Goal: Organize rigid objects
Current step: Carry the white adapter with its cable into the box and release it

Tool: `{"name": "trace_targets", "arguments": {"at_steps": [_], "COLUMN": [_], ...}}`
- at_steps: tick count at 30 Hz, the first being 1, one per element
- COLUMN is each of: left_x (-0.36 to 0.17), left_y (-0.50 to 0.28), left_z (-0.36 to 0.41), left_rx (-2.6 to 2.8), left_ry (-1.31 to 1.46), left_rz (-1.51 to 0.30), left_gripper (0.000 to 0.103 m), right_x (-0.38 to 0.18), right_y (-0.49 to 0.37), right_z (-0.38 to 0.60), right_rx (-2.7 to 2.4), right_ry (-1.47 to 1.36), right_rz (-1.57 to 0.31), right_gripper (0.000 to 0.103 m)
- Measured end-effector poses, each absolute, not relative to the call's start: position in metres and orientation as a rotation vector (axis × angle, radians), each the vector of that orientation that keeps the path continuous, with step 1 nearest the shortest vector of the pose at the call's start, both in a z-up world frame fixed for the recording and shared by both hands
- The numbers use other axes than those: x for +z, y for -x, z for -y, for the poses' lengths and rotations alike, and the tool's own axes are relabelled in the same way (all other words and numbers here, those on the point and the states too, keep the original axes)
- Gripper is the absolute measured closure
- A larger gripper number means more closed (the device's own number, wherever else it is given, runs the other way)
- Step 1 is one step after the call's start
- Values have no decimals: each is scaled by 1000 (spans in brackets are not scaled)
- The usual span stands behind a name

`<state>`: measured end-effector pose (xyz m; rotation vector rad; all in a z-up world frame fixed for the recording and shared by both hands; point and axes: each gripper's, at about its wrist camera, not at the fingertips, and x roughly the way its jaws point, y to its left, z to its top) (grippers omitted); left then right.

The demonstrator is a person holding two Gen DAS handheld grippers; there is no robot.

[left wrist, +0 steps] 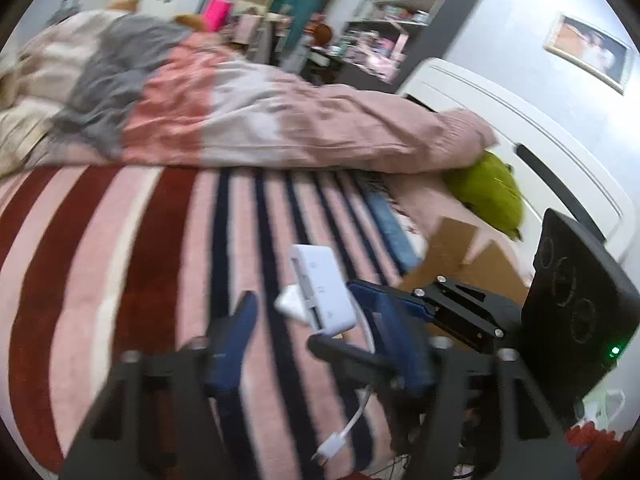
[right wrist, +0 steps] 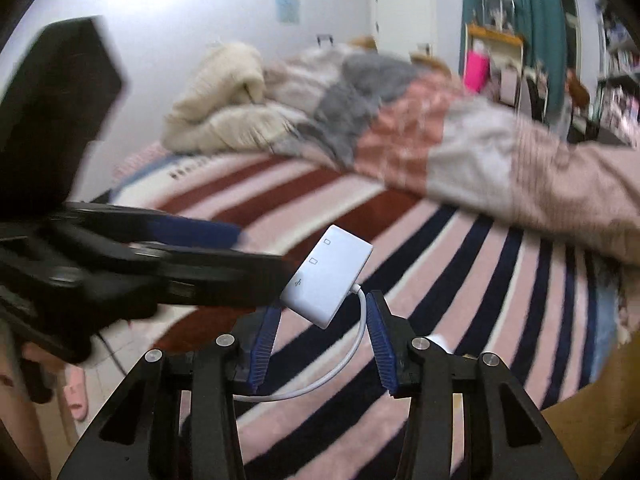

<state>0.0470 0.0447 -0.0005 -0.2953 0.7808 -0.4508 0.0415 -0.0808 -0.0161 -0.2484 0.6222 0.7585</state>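
Midair above a striped blanket point(right wrist: 460, 264), a white adapter hub point(right wrist: 326, 280) hung between two handheld tools. Both the left gripper point(left wrist: 312, 320) and right gripper point(right wrist: 324, 338) stood apart; what supported the hub was unclear. Light, rigid and likely slick, it seemed best pinched across its flat faces, clear of the limp cable point(right wrist: 340, 364).

white adapter point(right wrist: 326, 276) | blue-padded claw point(right wrist: 322, 342) | red-pink-navy striped blanket point(right wrist: 460, 264)
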Motion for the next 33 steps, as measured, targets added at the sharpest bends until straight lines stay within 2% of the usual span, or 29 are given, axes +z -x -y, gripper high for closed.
{"name": "trace_targets", "arguments": {"at_steps": [2,4,14,21,24,30,31,33], "left_x": [12,22,59,25,10,0,0,4], "left_y": [-50,-53,-94,-123,-126,-128,-127,-125], "left_z": [-24,-8,118,203,219,228,228,223], "left_rx": [-474,-508,-675,-772,-773,-761,-752,-736], "left_ry": [262,256,119,37,29,14,5,4], "left_rz": [-778,-768,-816,-965,-1030,-1087,-1085,-1070], "left_gripper": [73,80,80,80,80,80,78,64], "right_x": [-3,10,42,27,11,-4,-5,-6], "right_y": [-34,-30,-38,-54,-62,-65,-67,-68], "right_z": [95,113,223,292,306,314,316,314], "right_rx": [747,725,554,398,366,355,361,365], "right_ry": [234,214,93,50,66,110,108,112], "right_rz": [-589,-562,-498,-606,-704,-782,-793,-809], "right_gripper": [64,64,64,64,64,62,62,61]}}
